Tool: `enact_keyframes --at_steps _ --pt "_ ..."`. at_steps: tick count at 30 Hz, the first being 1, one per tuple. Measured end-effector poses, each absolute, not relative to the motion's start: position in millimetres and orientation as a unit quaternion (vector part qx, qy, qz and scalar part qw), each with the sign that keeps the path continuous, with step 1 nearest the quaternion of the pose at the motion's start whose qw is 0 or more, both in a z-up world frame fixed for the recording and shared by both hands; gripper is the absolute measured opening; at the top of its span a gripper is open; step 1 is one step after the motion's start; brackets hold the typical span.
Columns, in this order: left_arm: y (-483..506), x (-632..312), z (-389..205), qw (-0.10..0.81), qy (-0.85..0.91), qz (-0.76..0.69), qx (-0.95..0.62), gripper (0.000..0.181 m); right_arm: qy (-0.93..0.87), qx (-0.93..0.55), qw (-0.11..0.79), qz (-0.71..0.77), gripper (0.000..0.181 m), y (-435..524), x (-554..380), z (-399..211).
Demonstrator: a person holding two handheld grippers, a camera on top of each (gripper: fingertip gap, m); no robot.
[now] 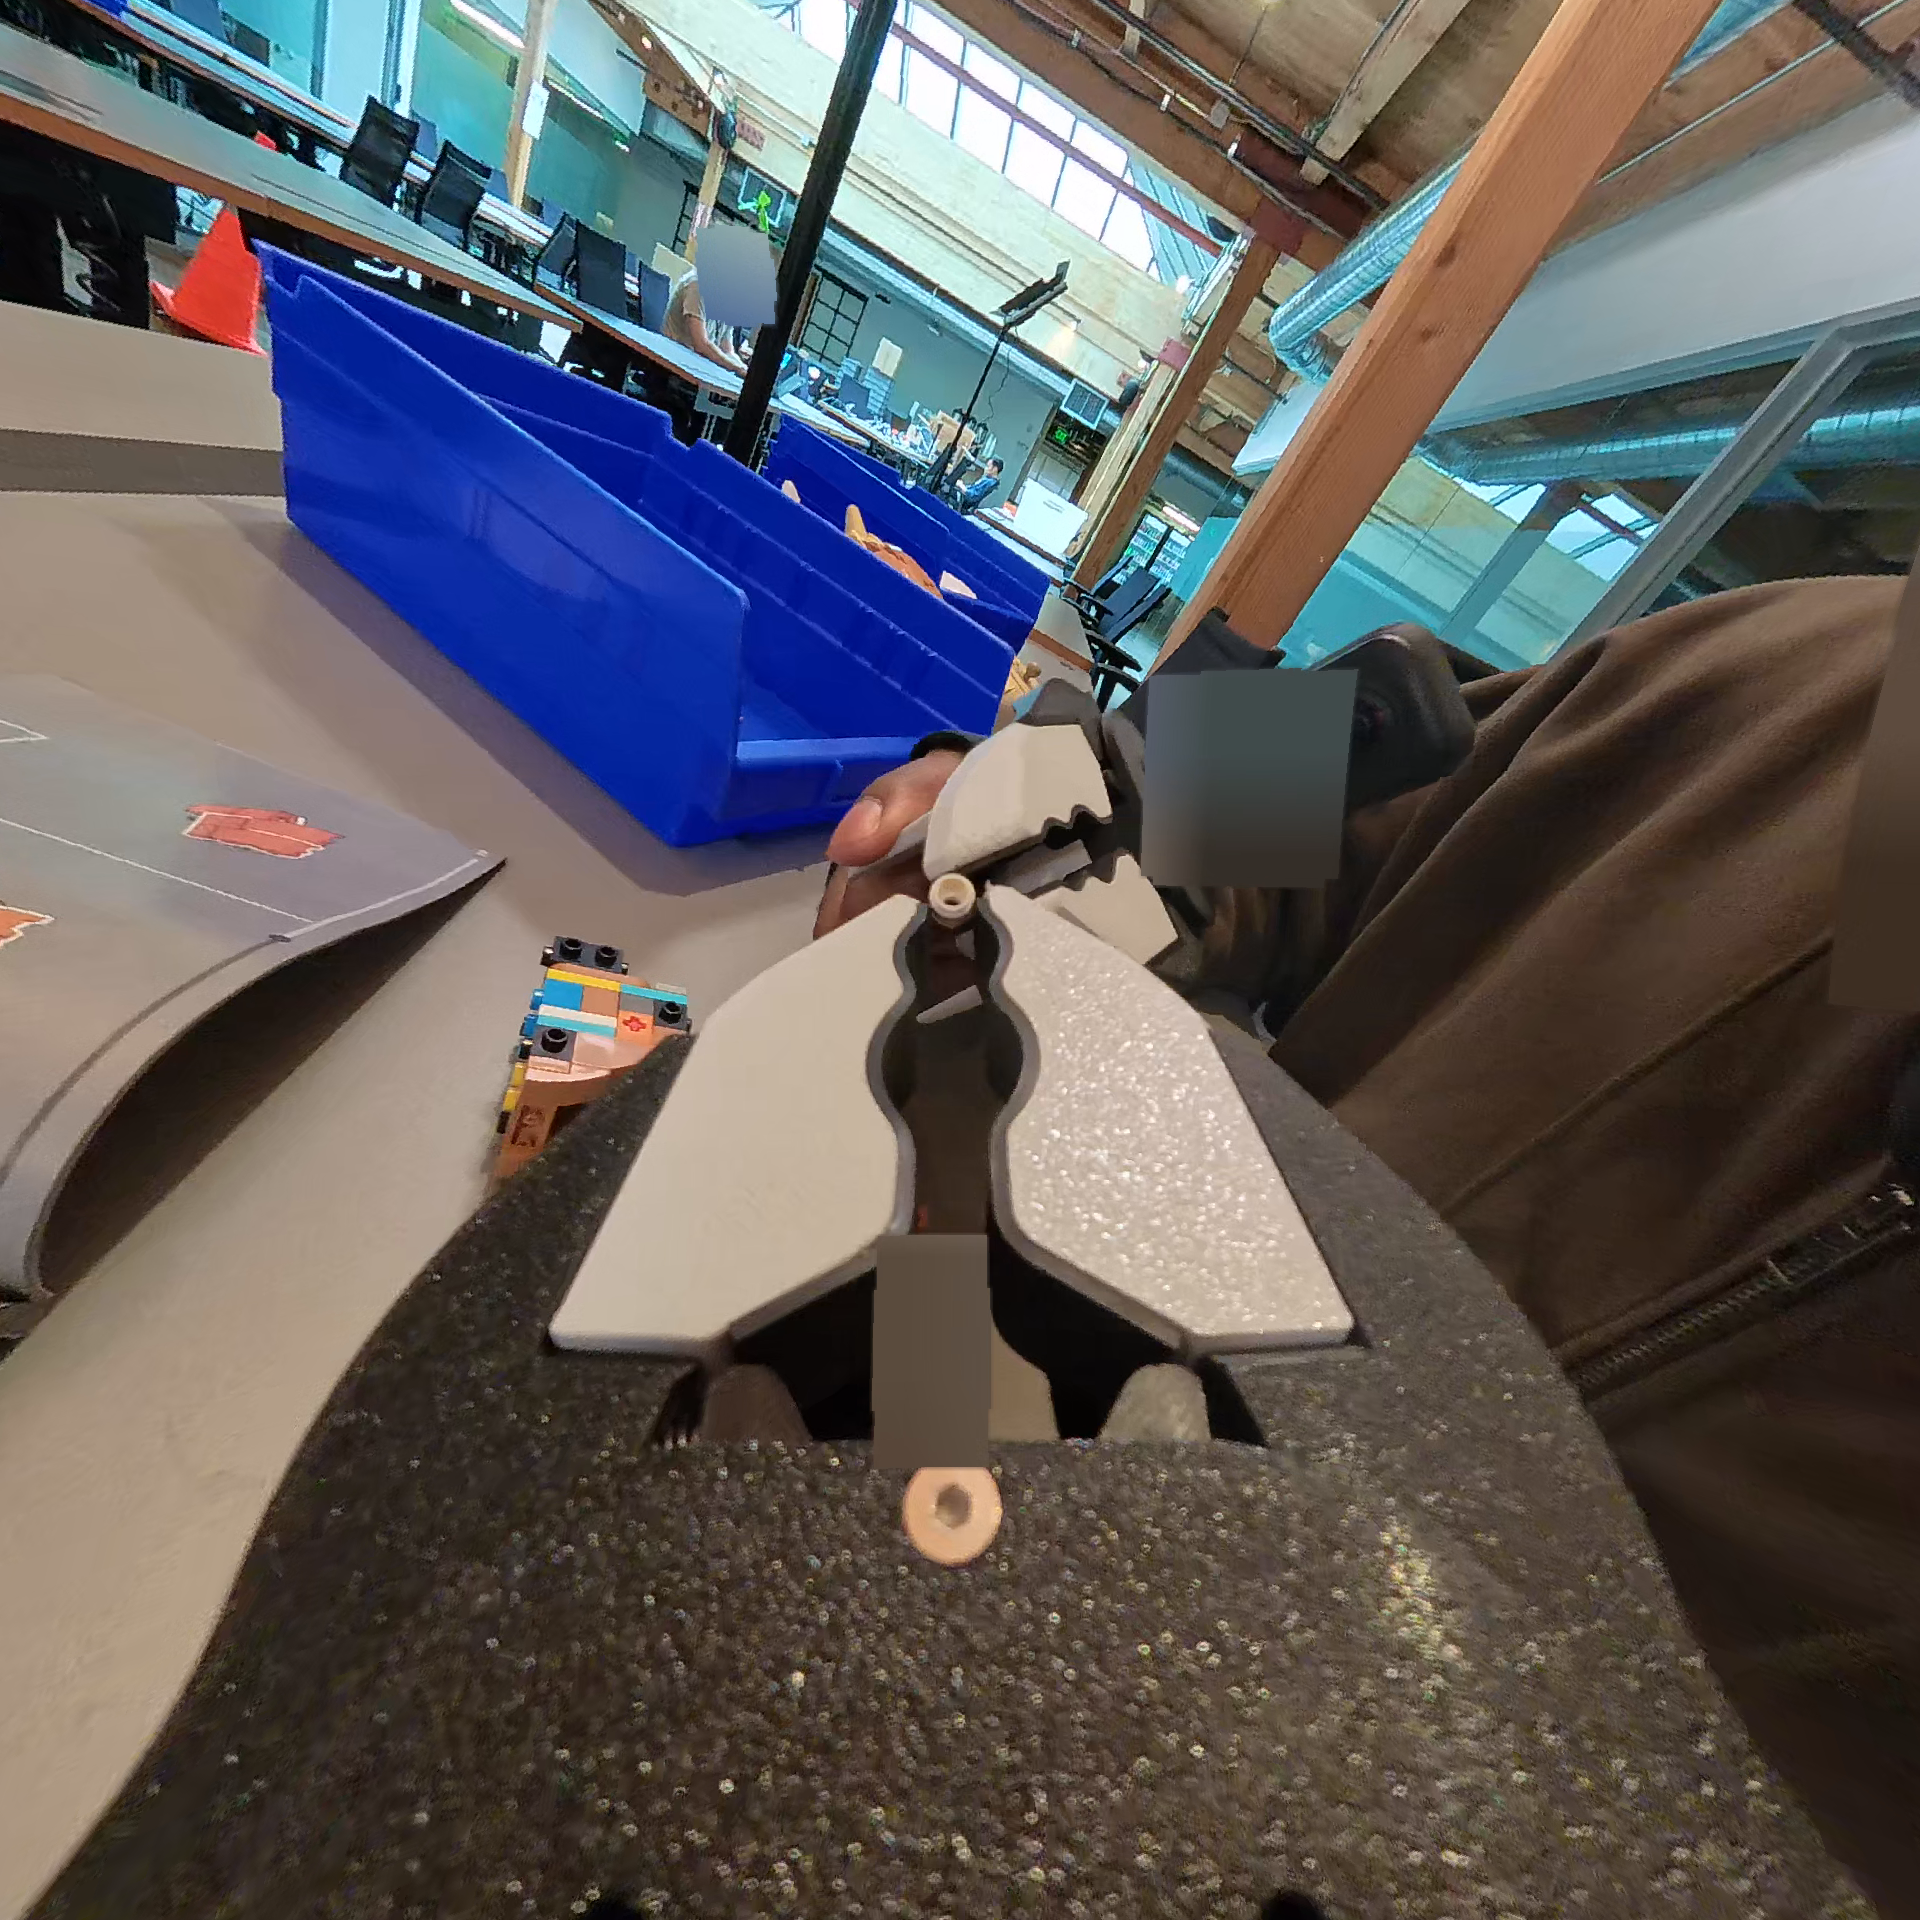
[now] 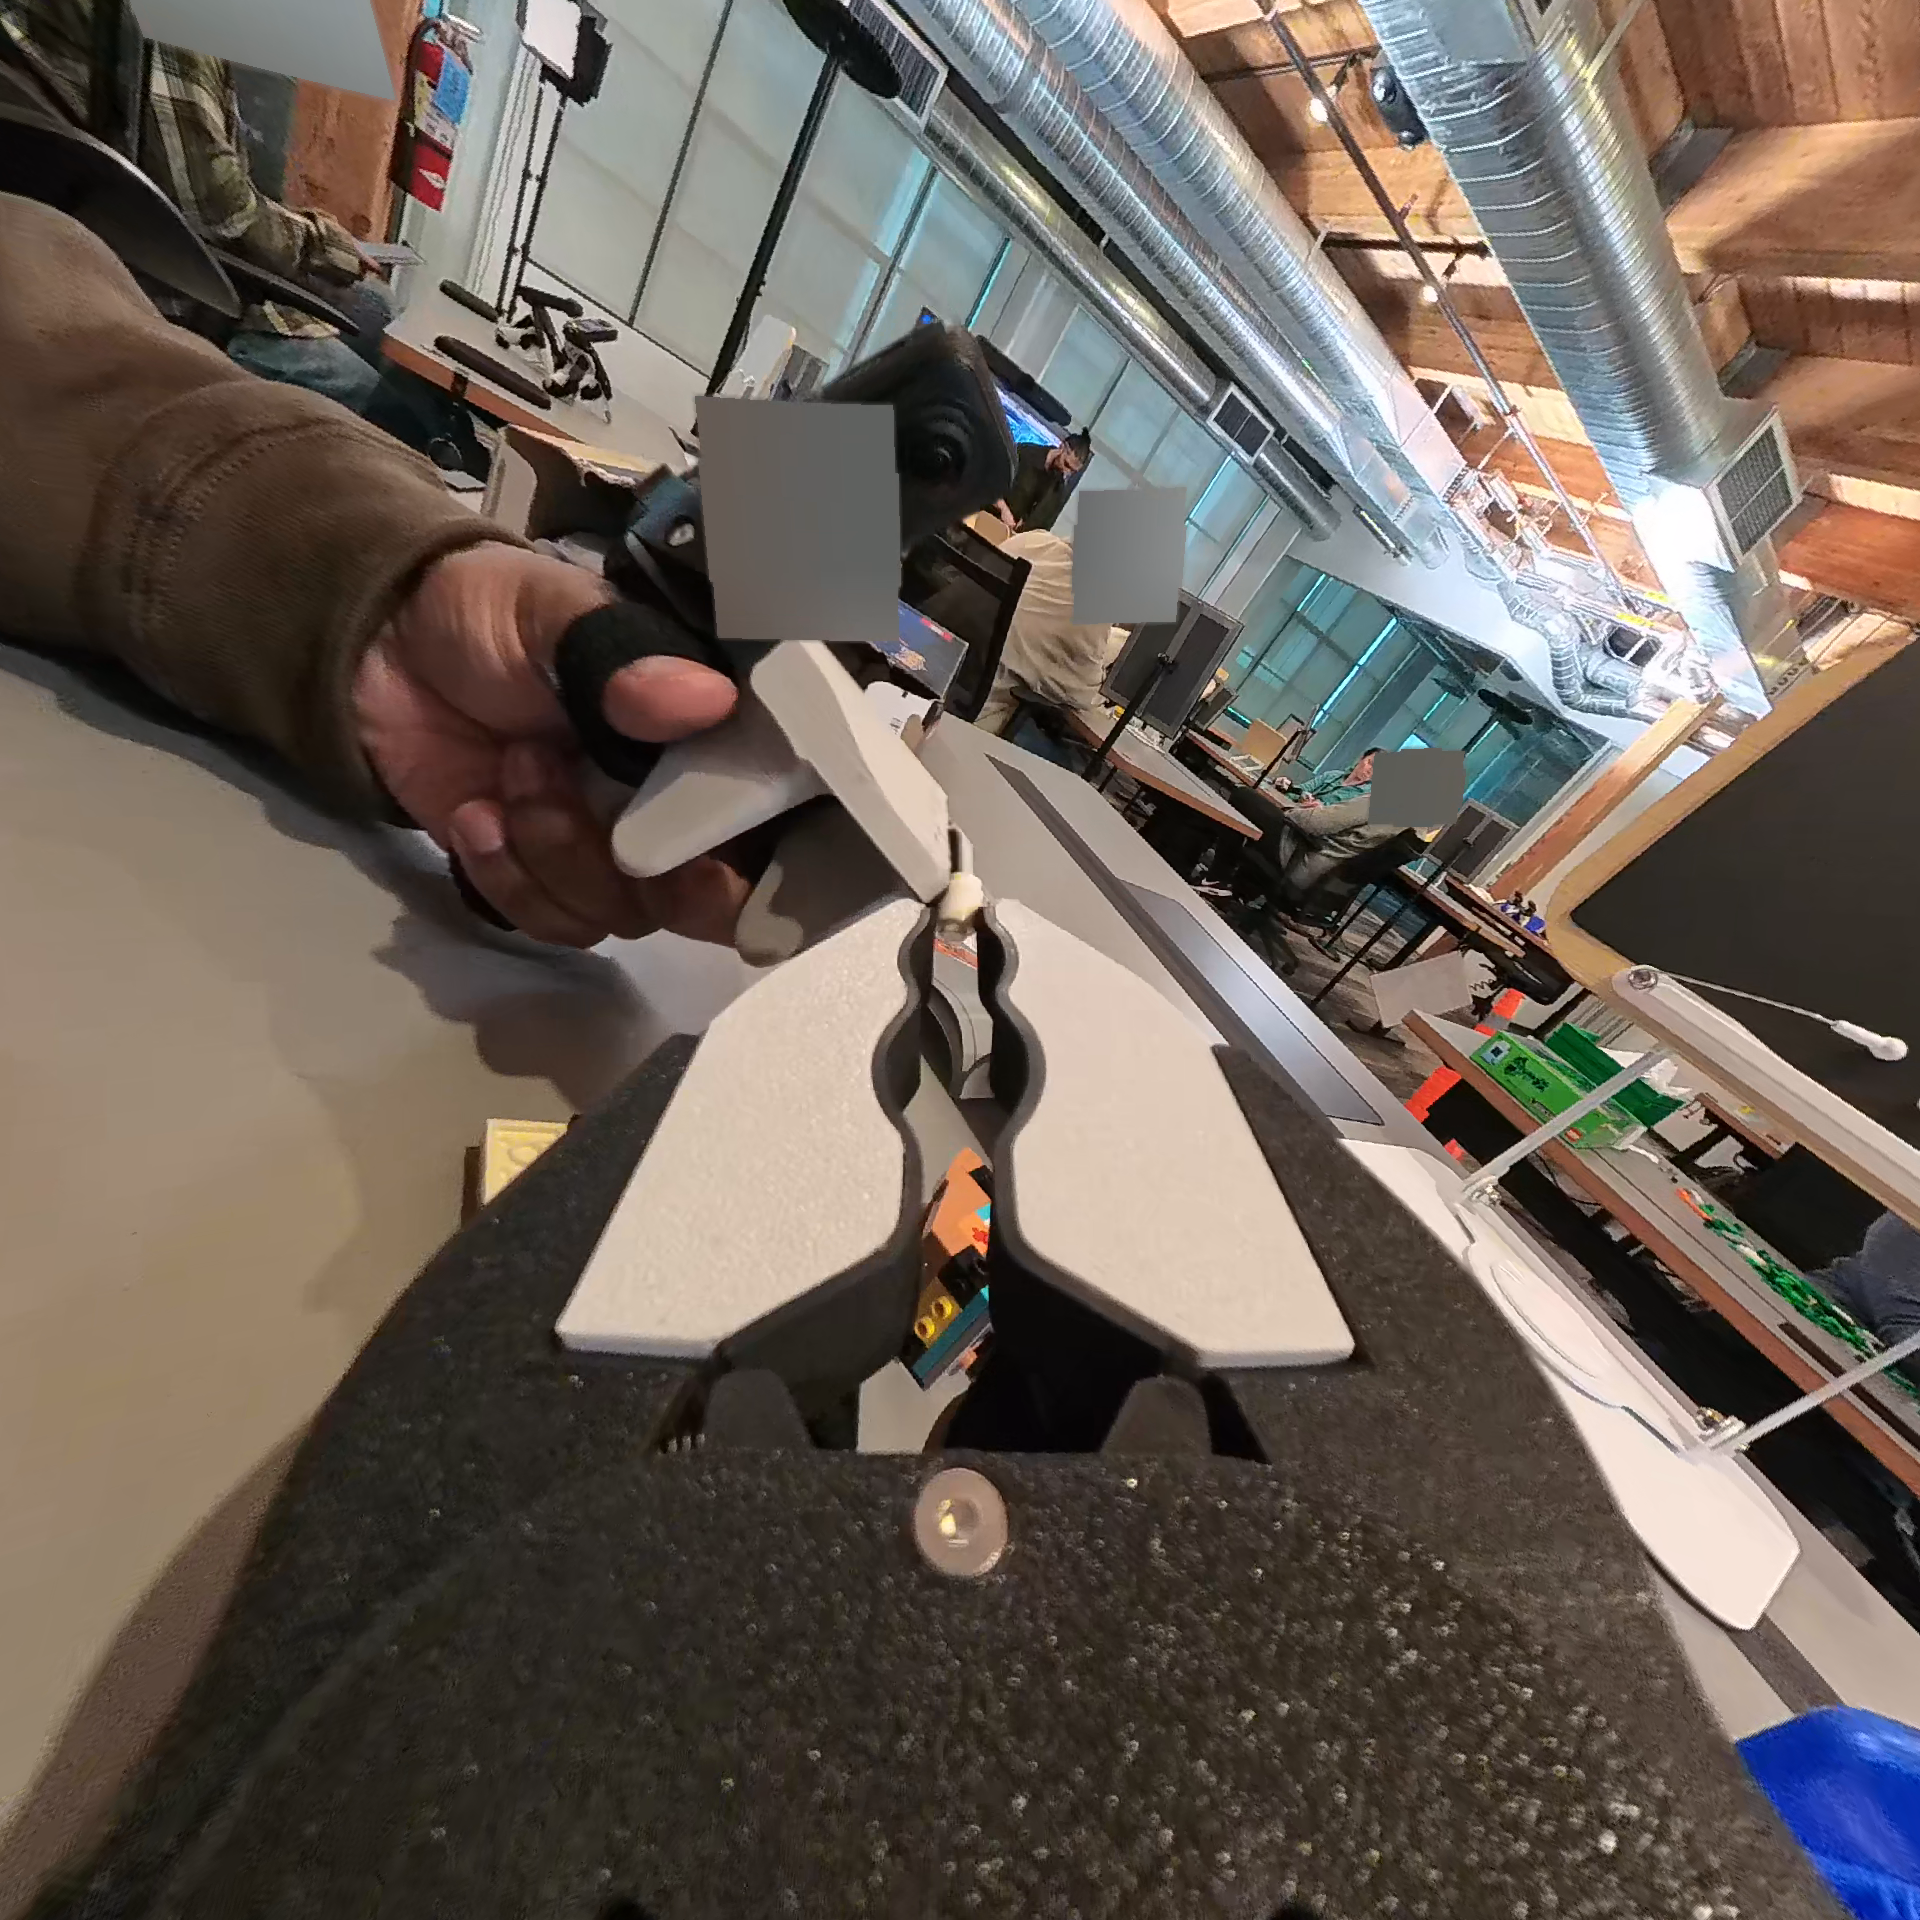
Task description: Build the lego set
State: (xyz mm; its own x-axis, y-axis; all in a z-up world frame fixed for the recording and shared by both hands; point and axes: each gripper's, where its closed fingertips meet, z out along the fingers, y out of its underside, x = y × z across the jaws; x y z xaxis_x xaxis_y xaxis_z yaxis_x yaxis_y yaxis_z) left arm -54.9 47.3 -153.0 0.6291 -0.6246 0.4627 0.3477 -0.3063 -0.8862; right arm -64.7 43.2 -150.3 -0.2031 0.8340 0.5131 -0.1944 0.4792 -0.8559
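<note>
My left gripper (image 1: 953,906) is shut on a small cream round Lego piece (image 1: 953,894) at its fingertips. My right gripper (image 2: 958,914) meets it tip to tip and is closed on the same small cream piece (image 2: 961,899), held above the table. In the left wrist view the right gripper (image 1: 1023,831) comes in from above right. In the right wrist view the left gripper (image 2: 862,790) comes in from the left, held by a hand (image 2: 499,748). The part-built multicoloured Lego model (image 1: 582,1029) lies on the table below, and shows through the right fingers' gap (image 2: 951,1278).
An open instruction booklet (image 1: 208,883) lies left of the model. A blue bin (image 1: 582,582) stands behind it, with a corner in the right wrist view (image 2: 1839,1808). A cream plate (image 2: 514,1153) lies on the grey table (image 2: 208,1039). A white stand base (image 2: 1621,1455) sits at the right. Only a small space, under 4 cm, lies between the two pairs of fingers.
</note>
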Motion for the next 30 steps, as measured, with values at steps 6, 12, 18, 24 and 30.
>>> enact_keyframes --at_steps 6,12,18,24,30 --pt "47.4 -54.2 -150.4 0.588 0.107 -0.408 -0.69 0.008 -0.637 -0.245 0.583 0.44 0.007 41.6 -63.3 -150.7" --pt "45.2 -54.3 -144.8 0.591 0.117 -0.413 -0.683 0.008 -0.651 -0.228 0.582 0.432 0.006 36.3 -60.6 -155.4" --pt "35.7 -50.0 -146.1 0.561 0.164 -0.417 -0.696 0.008 -0.653 -0.213 0.593 0.421 0.006 39.2 -55.6 -154.5" --pt "21.5 -28.0 -170.8 0.481 0.229 -0.443 -0.721 0.007 -0.654 -0.183 0.557 0.477 0.007 33.7 -43.9 -150.9" --pt "13.4 -18.5 -178.4 0.45 0.245 -0.463 -0.723 0.007 -0.685 -0.137 0.525 0.486 0.013 16.6 -33.1 -161.1"
